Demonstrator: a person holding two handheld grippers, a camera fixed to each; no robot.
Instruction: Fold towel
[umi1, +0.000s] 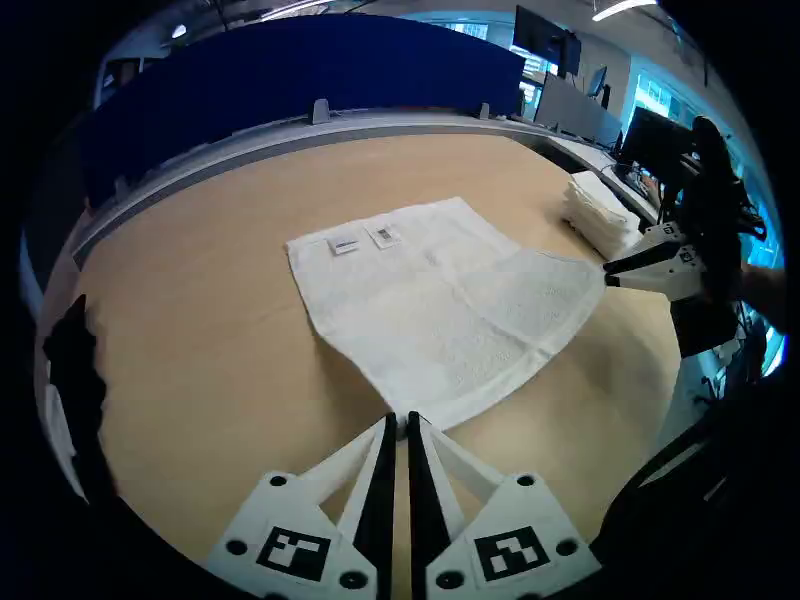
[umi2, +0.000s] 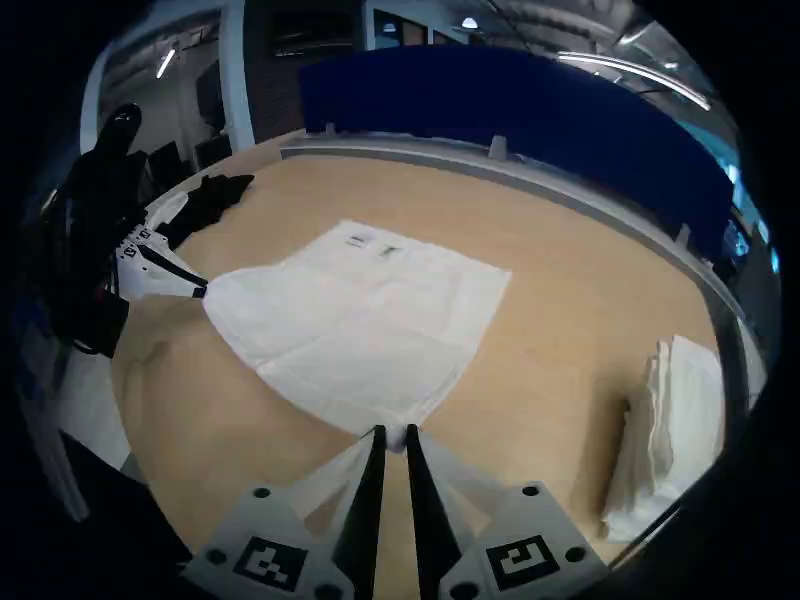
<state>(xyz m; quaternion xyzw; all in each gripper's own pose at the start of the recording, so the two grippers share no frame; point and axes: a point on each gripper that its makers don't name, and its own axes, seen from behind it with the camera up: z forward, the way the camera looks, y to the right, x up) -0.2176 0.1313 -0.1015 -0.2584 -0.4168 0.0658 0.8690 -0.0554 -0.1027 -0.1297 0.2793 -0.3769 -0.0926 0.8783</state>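
Note:
A white towel lies spread on the wooden table, with two small labels near its far edge. My left gripper is shut on the towel's near corner in the left gripper view, and that corner is lifted off the table. The right gripper appears farther off at the right, pinching another corner. In the right gripper view the towel stretches away from my right gripper, which is shut on its near corner. The left gripper holds the left corner there.
A stack of folded white towels sits at the table's right edge, also seen as the folded stack. A dark cloth lies at the far left. A blue partition runs along the table's back. A black object rests at the left edge.

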